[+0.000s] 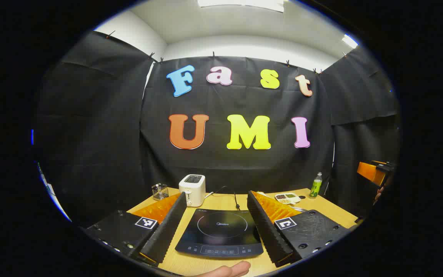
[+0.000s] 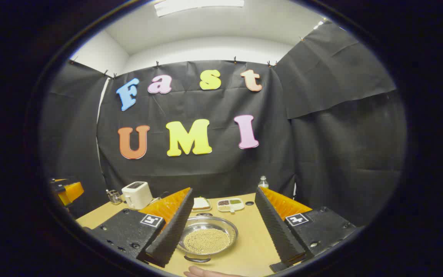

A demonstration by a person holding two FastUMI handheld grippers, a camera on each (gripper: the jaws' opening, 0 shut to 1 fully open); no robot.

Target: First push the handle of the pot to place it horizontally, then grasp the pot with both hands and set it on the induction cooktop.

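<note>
A shallow steel pot (image 2: 208,238) holding pale beans sits on the wooden table (image 2: 252,238) in the right gripper view. One dark loop handle (image 2: 196,259) points toward me and a second one (image 2: 205,214) lies on the far side. My right gripper (image 2: 223,191) hovers open above it, with the pot between the two fingers but untouched. In the left gripper view the black induction cooktop (image 1: 221,232) lies flat between the fingers of my open left gripper (image 1: 217,195), which holds nothing. The right gripper (image 1: 375,173) shows at the far right edge, and the left gripper (image 2: 65,190) at the far left.
A white toaster (image 1: 192,188) and a wire holder (image 1: 160,191) stand at the back left. A divided snack dish (image 2: 230,204), a small plate (image 2: 201,203) and a green bottle (image 1: 315,184) sit toward the back. A fingertip (image 1: 229,269) shows at the table's front edge.
</note>
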